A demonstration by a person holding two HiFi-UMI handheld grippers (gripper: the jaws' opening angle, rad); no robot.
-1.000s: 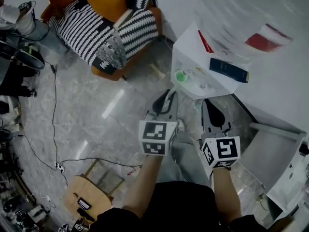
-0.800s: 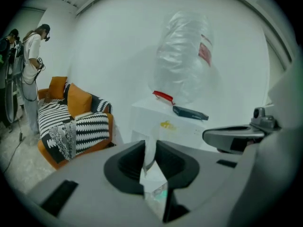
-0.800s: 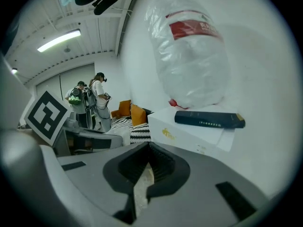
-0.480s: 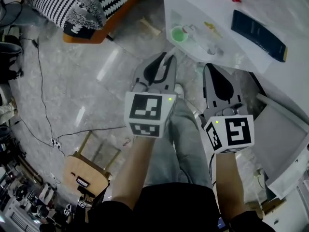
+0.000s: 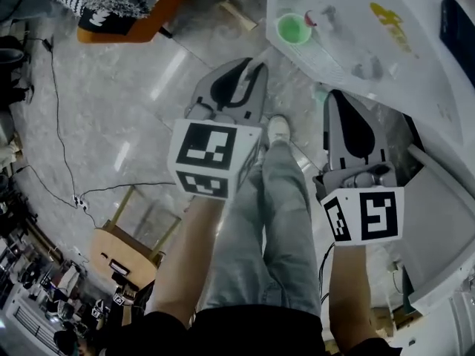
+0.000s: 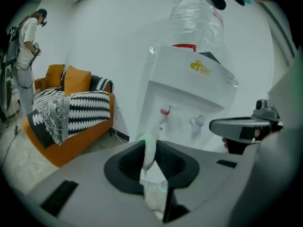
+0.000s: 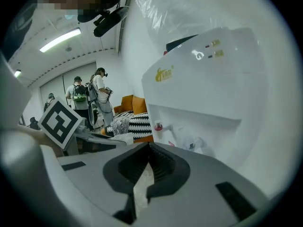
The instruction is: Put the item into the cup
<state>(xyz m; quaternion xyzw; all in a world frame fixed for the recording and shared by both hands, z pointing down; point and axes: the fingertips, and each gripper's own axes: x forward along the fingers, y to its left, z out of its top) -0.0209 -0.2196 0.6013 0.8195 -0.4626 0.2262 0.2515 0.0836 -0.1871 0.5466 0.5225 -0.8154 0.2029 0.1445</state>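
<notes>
Starting at far left: sofa (image 5: 111, 6) with striped cushions on an orange base; cable (image 5: 56, 117) runs across the floor (image 5: 126, 102); wooden stool (image 5: 122, 254) lower down

Left gripper (image 5: 251, 71) is held out over the floor and points toward the dispenser (image 5: 386, 65). Its fingers (image 6: 125, 162) are closed most of the way on the item (image 6: 152, 186), a small whitish crumpled piece pinched between the pads, one end sticking out past the tips. Kind of item: cannot tell

Person's leg (image 5: 274, 221) and shoe (image 5: 279, 128) sit between the two grippers

Cup (image 5: 294, 28), green, stands on the dispenser's ledge beside the red tap (image 5: 310, 19), ahead of the left gripper and apart from it. Item not in cup

Right gripper (image 5: 343, 99) is just right of the leg, close under the dispenser's edge. Its fingers (image 7: 163, 167) meet at the tips with nothing between them; a sliver of floor shows through the gap lower down

Book (image 5: 456, 21), dark blue, lies on the dispenser's top at far right, cut by the frame edge
</notes>
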